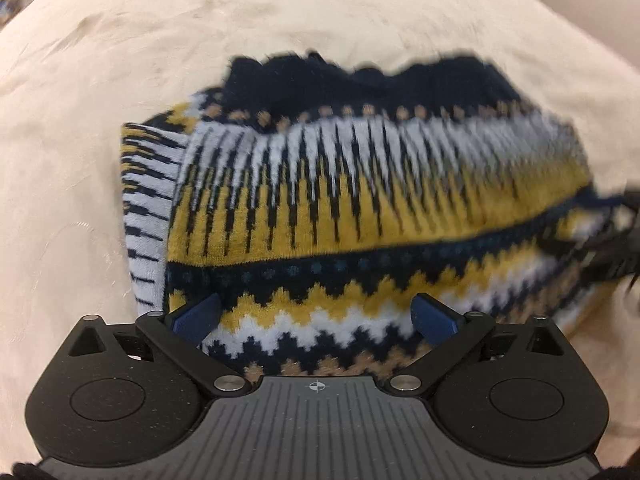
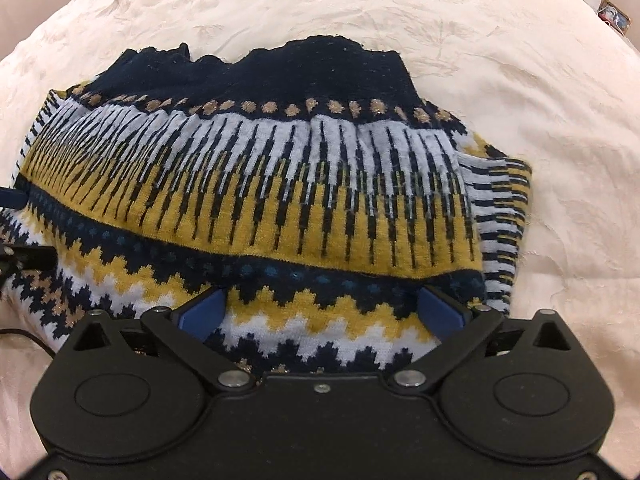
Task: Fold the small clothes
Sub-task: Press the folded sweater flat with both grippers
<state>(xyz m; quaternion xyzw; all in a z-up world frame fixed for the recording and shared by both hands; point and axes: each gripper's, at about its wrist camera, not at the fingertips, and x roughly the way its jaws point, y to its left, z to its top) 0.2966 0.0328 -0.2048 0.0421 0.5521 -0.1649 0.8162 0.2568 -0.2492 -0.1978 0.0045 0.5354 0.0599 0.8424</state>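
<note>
I have both tongs spread as wide as they go, gripping nothing. The left tongs [image 1: 316, 316] and the right tongs [image 2: 322, 308] each hang over the near hem of the sweater [image 2: 280, 184], blue pads standing off the knit on either side rather than pinching it. The sweater lies on the cream bed cover [image 2: 520, 80], already doubled: a sleeve [image 2: 500, 208] is tucked under at the right edge, the navy band is farthest from me. I judge a fold is just laid and let go, which is why both tongs sit level along one edge. Next I would probably take that hem for another fold.
</note>
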